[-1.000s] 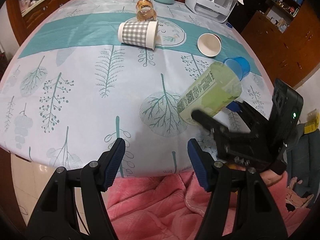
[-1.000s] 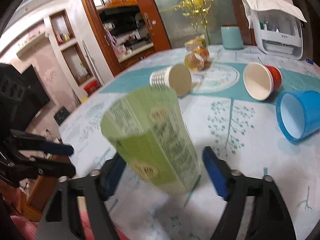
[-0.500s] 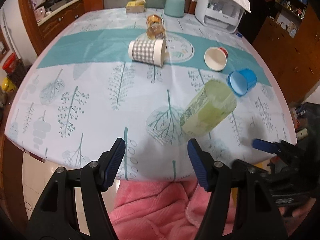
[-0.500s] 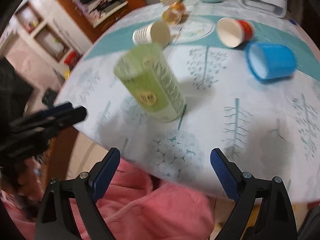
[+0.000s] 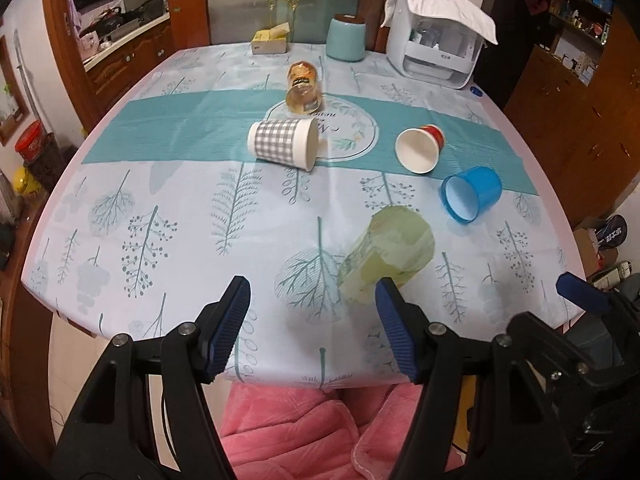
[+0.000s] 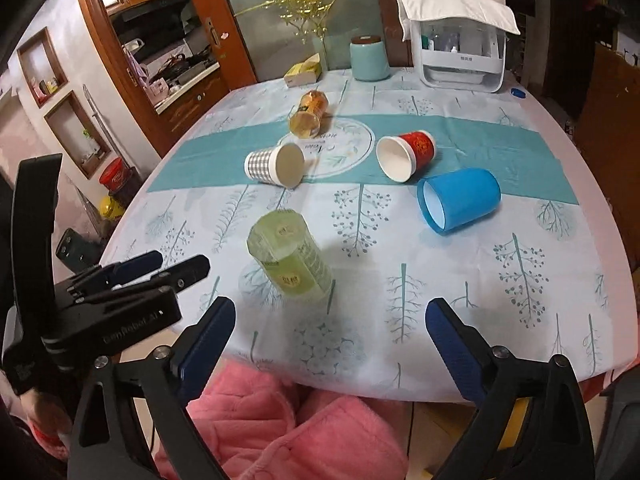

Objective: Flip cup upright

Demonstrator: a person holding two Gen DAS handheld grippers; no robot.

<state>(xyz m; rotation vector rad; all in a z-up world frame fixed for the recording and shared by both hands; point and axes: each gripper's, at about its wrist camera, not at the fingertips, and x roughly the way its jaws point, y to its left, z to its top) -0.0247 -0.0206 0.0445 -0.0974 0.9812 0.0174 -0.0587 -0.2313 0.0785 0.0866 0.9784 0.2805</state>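
Observation:
A translucent green cup (image 5: 386, 260) stands upright near the table's front edge; it also shows in the right wrist view (image 6: 290, 256). My left gripper (image 5: 312, 312) is open and empty, held back over the front edge, left of the green cup. My right gripper (image 6: 328, 328) is open and empty, pulled back over the front edge, apart from the cup. Lying on their sides are a grey checked cup (image 5: 282, 142), a red paper cup (image 5: 420, 148), a blue plastic cup (image 5: 472, 194) and an amber glass cup (image 5: 304, 88).
A white appliance (image 5: 436, 44) with a cloth on it, a teal canister (image 5: 346, 36) and a small yellow box (image 5: 270, 40) stand at the table's far edge. A pink blanket (image 5: 304, 432) lies below the front edge. Wooden cabinets surround the table.
My right gripper let go of the green cup, which now stands upright, and both grippers drew back from the table.

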